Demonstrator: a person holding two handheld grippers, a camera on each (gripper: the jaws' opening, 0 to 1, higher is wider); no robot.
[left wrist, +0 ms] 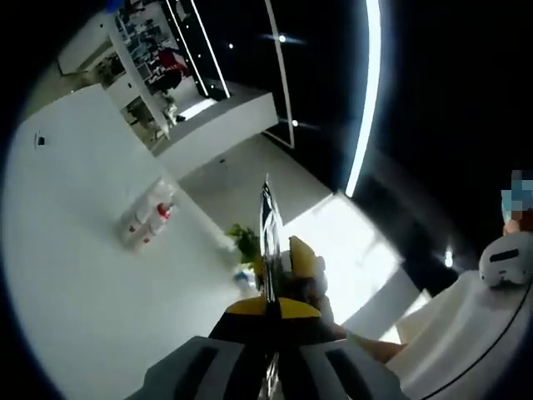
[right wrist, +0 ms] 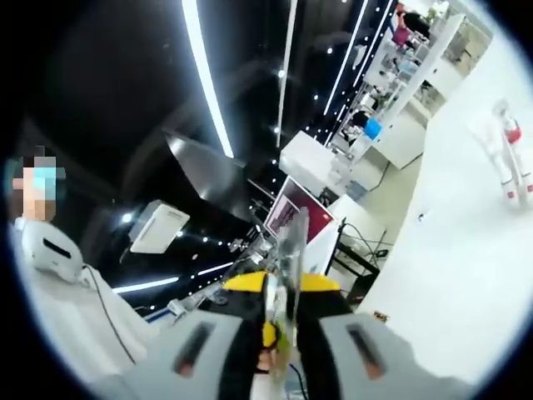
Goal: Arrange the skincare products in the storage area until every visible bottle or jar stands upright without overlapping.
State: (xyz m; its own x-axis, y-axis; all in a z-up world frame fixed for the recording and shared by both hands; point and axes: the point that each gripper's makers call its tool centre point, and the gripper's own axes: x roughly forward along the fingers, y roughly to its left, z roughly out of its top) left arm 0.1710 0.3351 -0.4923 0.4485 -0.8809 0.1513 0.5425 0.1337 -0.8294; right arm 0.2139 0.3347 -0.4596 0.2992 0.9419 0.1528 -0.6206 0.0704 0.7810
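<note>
White tabletop (left wrist: 75,275) carries clear bottles with red caps (left wrist: 148,218), far from the left gripper (left wrist: 266,218), whose jaws are pressed together. Right gripper (right wrist: 291,242) likewise closed; the bottles (right wrist: 510,158) stand distant. No label is legible.

The worktop (left wrist: 75,275) looks smooth, matt white. On it lie clear plastic bottles (left wrist: 148,218) with red caps (glossy, see-through). The left hand-held gripper (left wrist: 268,250) shows grey matt plastic shells and yellow parts; the right hand-held gripper (right wrist: 287,275) pinches something clear and shiny.
</note>
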